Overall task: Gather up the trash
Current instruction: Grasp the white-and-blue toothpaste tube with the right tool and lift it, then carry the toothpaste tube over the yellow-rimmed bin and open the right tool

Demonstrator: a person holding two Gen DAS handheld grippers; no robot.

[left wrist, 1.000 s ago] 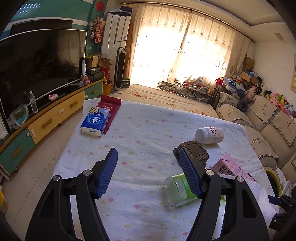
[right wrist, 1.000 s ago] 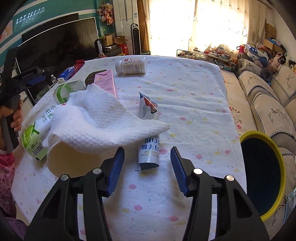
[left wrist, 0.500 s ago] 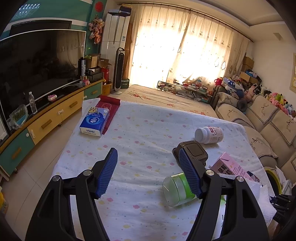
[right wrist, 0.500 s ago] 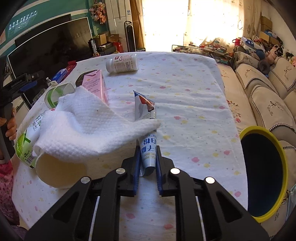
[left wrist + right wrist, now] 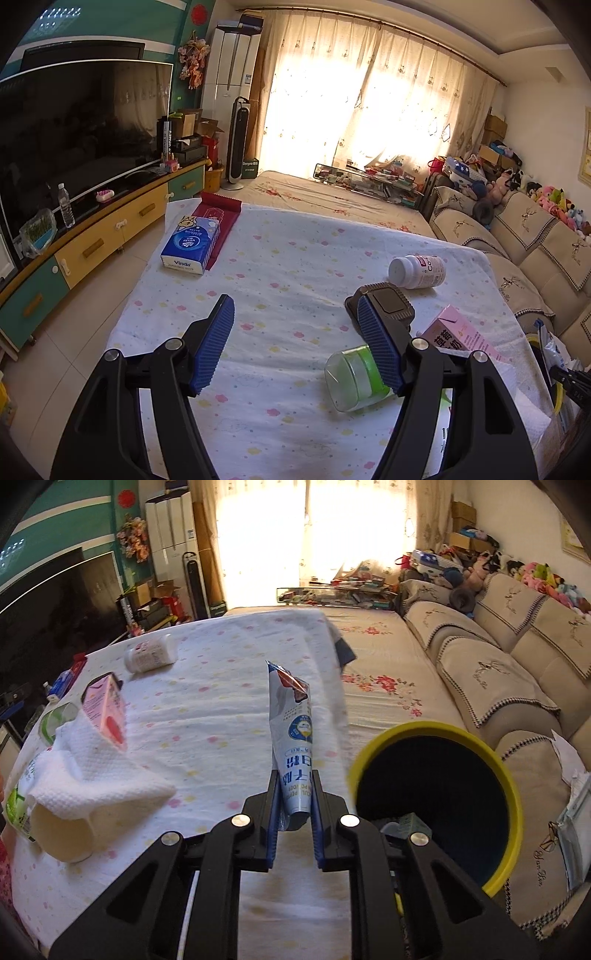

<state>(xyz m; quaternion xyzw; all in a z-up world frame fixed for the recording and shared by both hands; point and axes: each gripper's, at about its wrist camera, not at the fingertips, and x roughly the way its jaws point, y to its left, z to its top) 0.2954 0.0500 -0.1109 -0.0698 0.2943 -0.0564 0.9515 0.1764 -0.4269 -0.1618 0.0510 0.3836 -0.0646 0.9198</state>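
Right gripper: clamped on the blue-white tube, lifted off the table.
Tube: just left of the yellow-rimmed bin.
Left gripper: jaws apart, empty, above the table.
Clear jar: lying beside its right finger.

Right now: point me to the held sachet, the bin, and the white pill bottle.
sachet (image 5: 291, 734), right wrist view, printed middle of the pack.
bin (image 5: 515, 786), right wrist view, yellow rim.
white pill bottle (image 5: 424, 271), left wrist view, labelled side.

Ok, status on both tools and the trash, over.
Right tool shut on the tube, lifted beside the yellow-rimmed bin. Left tool open, holding nothing. Nothing blocking the bin mouth.
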